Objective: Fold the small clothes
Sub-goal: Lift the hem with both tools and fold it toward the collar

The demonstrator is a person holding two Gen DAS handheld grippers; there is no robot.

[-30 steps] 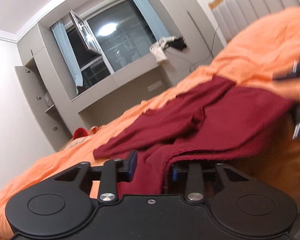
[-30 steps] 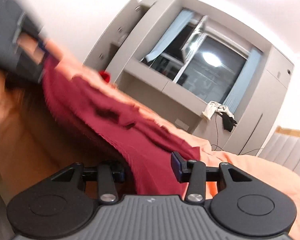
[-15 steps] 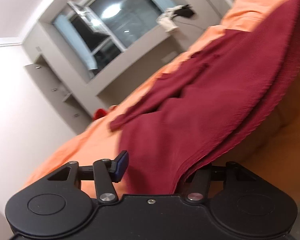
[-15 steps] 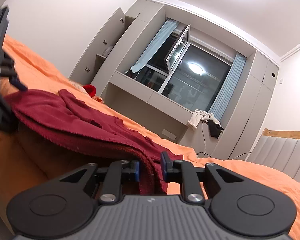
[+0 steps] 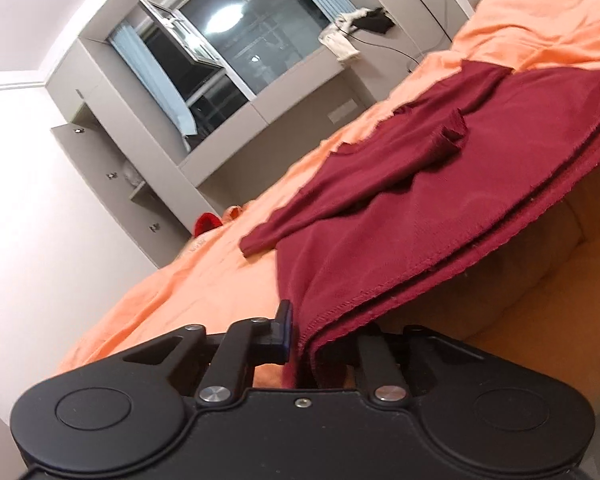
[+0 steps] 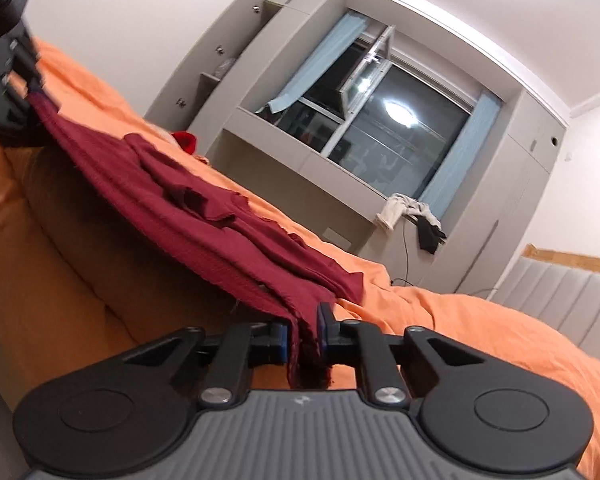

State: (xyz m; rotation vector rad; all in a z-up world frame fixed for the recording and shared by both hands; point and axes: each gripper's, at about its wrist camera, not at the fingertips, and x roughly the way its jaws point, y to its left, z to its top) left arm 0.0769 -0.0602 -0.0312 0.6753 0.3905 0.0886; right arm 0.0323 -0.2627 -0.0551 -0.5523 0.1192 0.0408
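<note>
Two grippers, one dark red garment (image 5: 400, 208), one orange-covered bed (image 5: 204, 276). The left gripper (image 5: 320, 336) has its jaws closed onto the near hem at one corner; the cloth hides its right finger, so how tight the clamp is cannot be told exactly. The right gripper (image 6: 303, 332) pinches the other near corner, jaws narrowed to the thickness of the bunched cloth. Between the two grips the near edge is lifted off the bed and pulled taut, probably to square the hem before a fold over. The far part of the garment lies on the bedding, with one sleeve (image 5: 340, 200) folded across its top. Beyond: one red item (image 6: 185, 140) at the far bed edge, one window (image 6: 392, 128), two curtains.
</note>
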